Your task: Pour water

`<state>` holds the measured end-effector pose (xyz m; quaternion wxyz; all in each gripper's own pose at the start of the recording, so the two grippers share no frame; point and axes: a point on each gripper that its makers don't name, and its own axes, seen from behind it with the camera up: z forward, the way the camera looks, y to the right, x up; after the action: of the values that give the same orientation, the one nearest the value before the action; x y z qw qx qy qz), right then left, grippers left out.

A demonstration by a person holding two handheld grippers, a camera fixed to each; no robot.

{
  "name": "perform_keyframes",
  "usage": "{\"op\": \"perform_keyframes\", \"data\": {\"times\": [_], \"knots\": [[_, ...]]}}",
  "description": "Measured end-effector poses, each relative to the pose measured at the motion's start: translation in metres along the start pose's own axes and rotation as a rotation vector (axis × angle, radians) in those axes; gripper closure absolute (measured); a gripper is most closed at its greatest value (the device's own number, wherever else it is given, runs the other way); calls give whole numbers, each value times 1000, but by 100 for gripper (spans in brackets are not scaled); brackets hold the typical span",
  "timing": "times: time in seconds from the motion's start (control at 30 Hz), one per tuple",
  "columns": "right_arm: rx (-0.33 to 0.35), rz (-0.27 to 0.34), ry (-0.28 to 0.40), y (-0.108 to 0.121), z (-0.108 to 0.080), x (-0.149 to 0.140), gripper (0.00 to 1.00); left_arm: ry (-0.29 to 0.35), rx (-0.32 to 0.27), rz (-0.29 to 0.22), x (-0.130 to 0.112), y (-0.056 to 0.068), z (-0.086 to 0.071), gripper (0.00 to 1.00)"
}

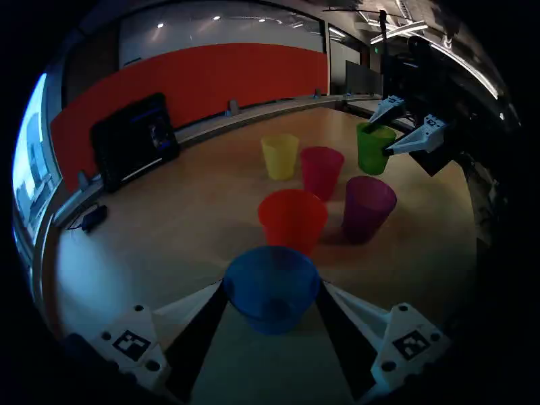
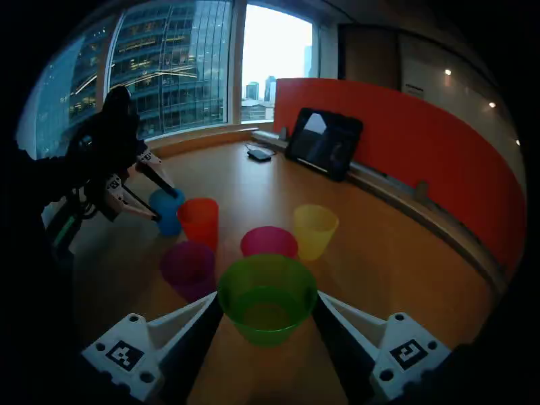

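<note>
A blue cup (image 1: 271,280) stands upright on the wooden table (image 1: 182,223), and my left gripper (image 1: 271,300) is shut on its sides. Beyond it stand an orange cup (image 1: 292,219), a purple cup (image 1: 366,208), a pink cup (image 1: 320,170) and a yellow cup (image 1: 279,155). Farther back, my right gripper (image 1: 376,139) is shut on a green cup (image 1: 373,152). In the right gripper view the green cup (image 2: 266,297) sits between my right gripper's (image 2: 267,314) fingers, and its bottom looks wet. Across the cluster, my left gripper (image 2: 167,206) grips the blue cup (image 2: 165,214).
A dark tablet (image 1: 135,138) leans against the ledge under the red wall (image 1: 202,81), with a small dark device (image 1: 93,217) near it. Windows (image 2: 169,67) line one side. A person's dark sleeve (image 2: 101,155) reaches in behind the left gripper.
</note>
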<state>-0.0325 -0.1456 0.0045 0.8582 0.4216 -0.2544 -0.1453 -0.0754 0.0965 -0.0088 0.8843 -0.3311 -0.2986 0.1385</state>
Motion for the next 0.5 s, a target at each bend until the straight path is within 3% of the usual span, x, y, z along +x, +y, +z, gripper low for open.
{"op": "perform_keyframes", "data": {"times": [0.5], "knots": [[7, -1, -28, -7, 13, -18, 9, -14, 5, -8, -9, -3, 3, 11]]}}
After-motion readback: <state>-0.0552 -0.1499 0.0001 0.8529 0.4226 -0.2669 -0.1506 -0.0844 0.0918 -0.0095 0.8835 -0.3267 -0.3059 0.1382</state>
